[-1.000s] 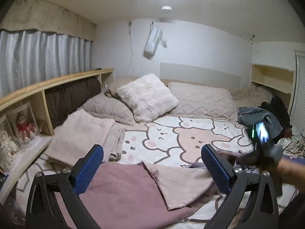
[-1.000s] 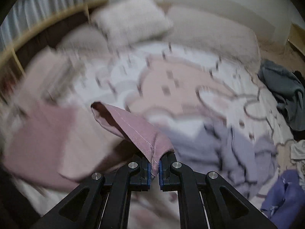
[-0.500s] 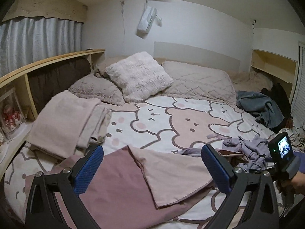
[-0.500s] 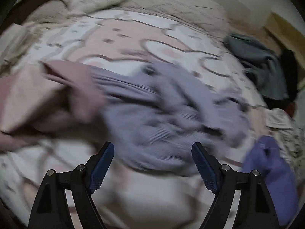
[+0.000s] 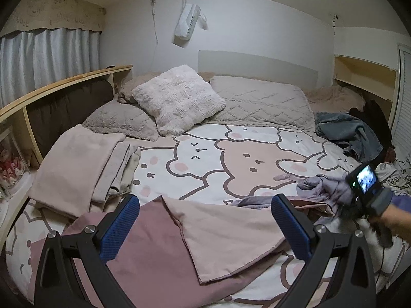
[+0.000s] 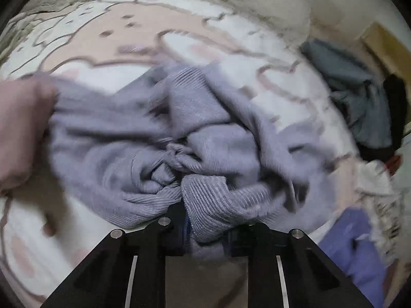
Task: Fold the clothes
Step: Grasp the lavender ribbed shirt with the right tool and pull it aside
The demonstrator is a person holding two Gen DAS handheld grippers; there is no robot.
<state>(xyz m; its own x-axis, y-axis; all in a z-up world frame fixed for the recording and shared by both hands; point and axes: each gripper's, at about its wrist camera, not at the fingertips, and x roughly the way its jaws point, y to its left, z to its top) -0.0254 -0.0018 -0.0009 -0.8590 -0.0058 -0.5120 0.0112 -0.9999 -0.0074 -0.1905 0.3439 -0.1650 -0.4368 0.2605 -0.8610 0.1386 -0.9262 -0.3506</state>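
A wide bed (image 5: 257,138) fills the room, its cover printed with cartoon bears and rabbits. Along its left edge runs a wooden shelf unit (image 5: 64,82): one open compartment holds a dark brown rolled blanket (image 5: 69,113), and the nearer compartment holds a clear box with a doll (image 5: 10,159) inside, too blurred to detail. At the head of the bed lie a quilted beige bolster (image 5: 262,102), a flat grey-beige pillow (image 5: 120,123) and, propped on both, a fluffy white cushion (image 5: 177,97). Near the left edge rests a stack of folded pale pink cloths (image 5: 77,169). In the foreground a mauve sheet (image 5: 154,251) lies spread, one corner turned back to show its lighter underside. At the far right lie a crumpled grey-blue garment (image 5: 349,133) and, behind it, a black one (image 5: 372,113).

The lilac ribbed sweater (image 6: 159,138) lies bunched on the cover just right of the mauve sheet. The right gripper (image 6: 205,233) points steeply down at it; its jaws are closing, and a ribbed fold of the sweater is pinched between them. The left gripper (image 5: 205,225) hovers over the mauve sheet with its blue pads (image 5: 119,228) spread wide and nothing between them.
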